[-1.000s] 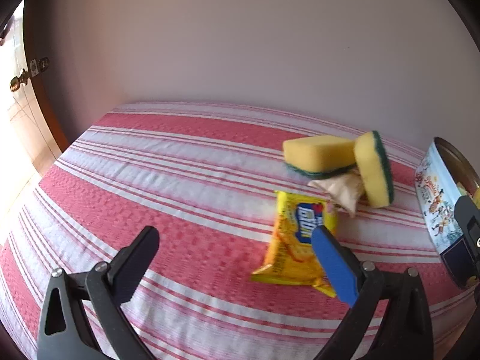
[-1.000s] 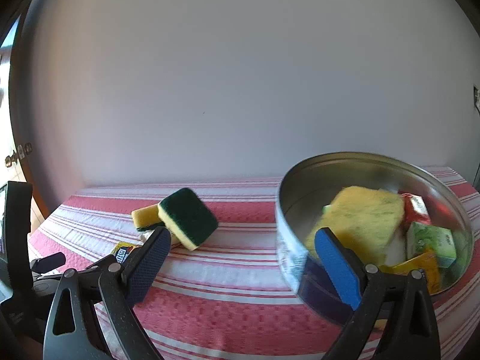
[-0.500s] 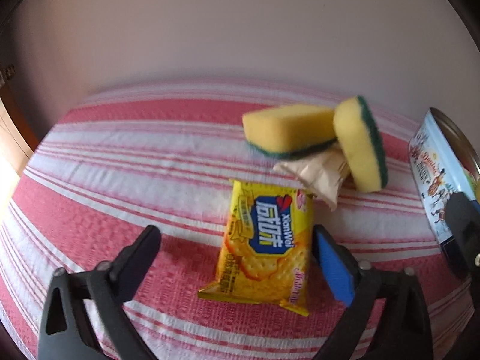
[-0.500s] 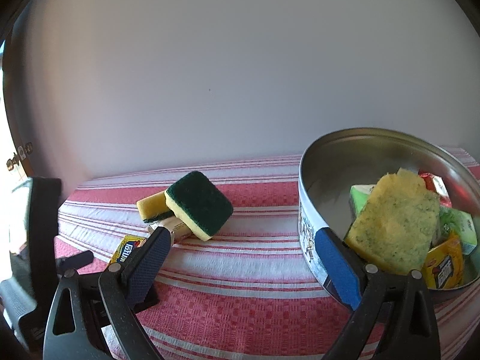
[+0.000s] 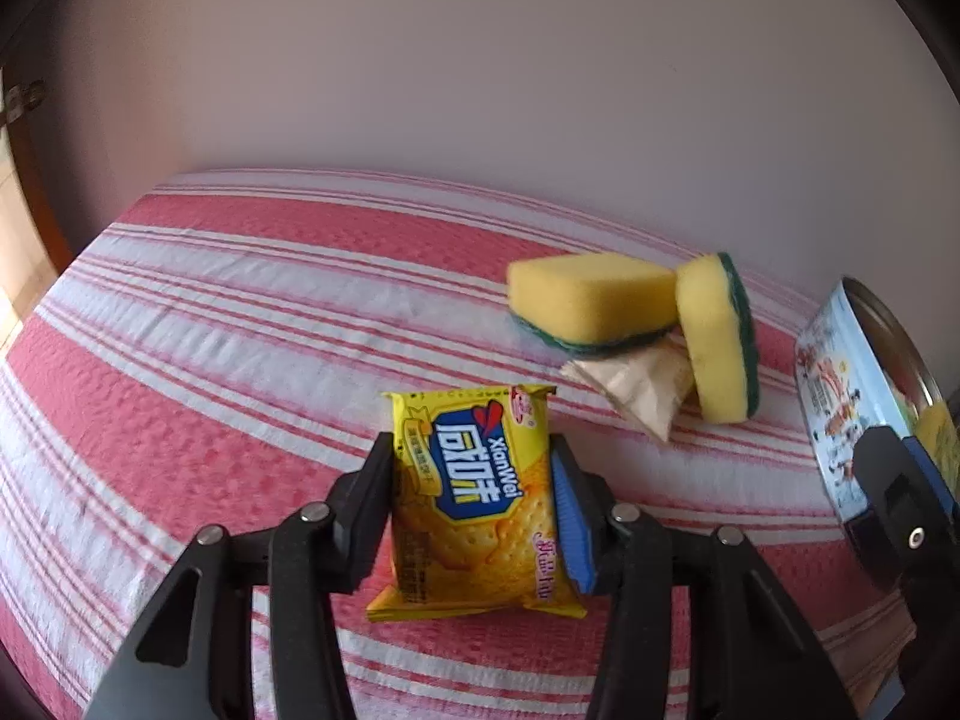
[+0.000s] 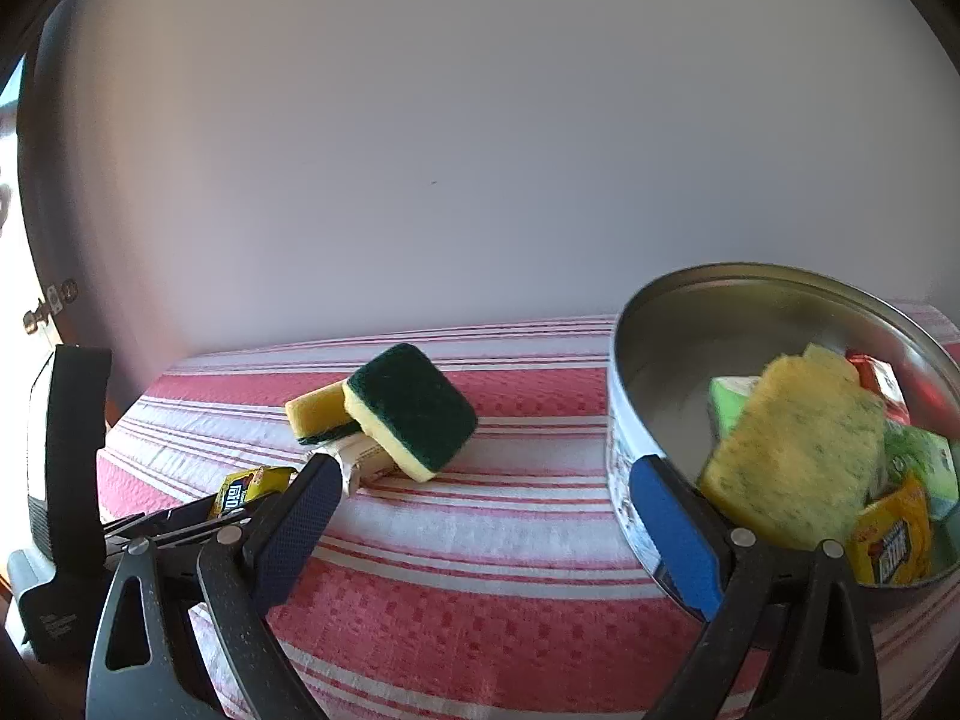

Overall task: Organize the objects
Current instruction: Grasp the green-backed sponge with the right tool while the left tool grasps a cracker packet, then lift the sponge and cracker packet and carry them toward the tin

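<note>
- two grippers: our left gripper (image 5: 474, 498) clenches the yellow cracker packet (image 5: 474, 504) on the near striped cloth (image 5: 240, 360).
- our right gripper (image 6: 486, 516) hangs released beside the round tin (image 6: 624, 372), right of two sponges (image 6: 414, 414).

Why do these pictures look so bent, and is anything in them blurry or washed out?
Both views are fisheye: the striped tablecloth bulges and the corners go black. Left wrist view: the cracker packet between the left tongs is sharp, the cloth's edges smeared. Right wrist view: the speckled sponge in the tin is softly blurred, and daylight blows out the far left edge.
</note>
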`<act>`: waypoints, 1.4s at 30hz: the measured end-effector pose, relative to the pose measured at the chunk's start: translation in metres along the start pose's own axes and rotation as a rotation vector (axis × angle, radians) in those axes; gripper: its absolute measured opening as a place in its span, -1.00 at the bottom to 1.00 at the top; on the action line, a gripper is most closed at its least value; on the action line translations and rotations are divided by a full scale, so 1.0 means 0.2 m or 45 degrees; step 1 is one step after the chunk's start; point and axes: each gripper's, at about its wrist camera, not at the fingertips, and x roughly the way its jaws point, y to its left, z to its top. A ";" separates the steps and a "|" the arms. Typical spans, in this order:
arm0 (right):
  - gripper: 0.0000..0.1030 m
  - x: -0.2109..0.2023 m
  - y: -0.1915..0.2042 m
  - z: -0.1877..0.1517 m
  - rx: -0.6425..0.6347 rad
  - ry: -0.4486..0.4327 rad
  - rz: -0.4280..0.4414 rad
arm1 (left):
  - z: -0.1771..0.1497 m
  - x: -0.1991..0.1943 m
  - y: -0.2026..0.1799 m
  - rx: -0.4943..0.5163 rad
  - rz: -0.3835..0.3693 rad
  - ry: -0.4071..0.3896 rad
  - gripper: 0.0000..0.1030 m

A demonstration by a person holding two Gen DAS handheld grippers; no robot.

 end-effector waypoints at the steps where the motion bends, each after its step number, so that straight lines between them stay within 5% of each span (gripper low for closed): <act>1: 0.91 0.01 0.01 0.01 -0.013 0.001 0.006 | 0.00 -0.01 0.02 -0.024 0.003 -0.018 -0.06; 10: 0.91 0.20 0.14 0.09 -0.126 0.099 0.078 | 0.03 -0.10 0.07 -0.076 0.120 -0.150 -0.06; 22: 0.90 0.52 0.16 0.17 -0.165 0.291 0.173 | 0.05 -0.07 0.12 -0.093 0.126 -0.127 -0.06; 28: 0.16 0.54 0.13 0.14 -0.128 0.373 0.200 | 0.04 -0.07 0.12 -0.094 0.123 -0.131 -0.06; 42: 0.12 0.18 0.24 0.11 -0.292 0.032 0.013 | 0.01 -0.16 0.08 -0.089 0.072 -0.229 -0.06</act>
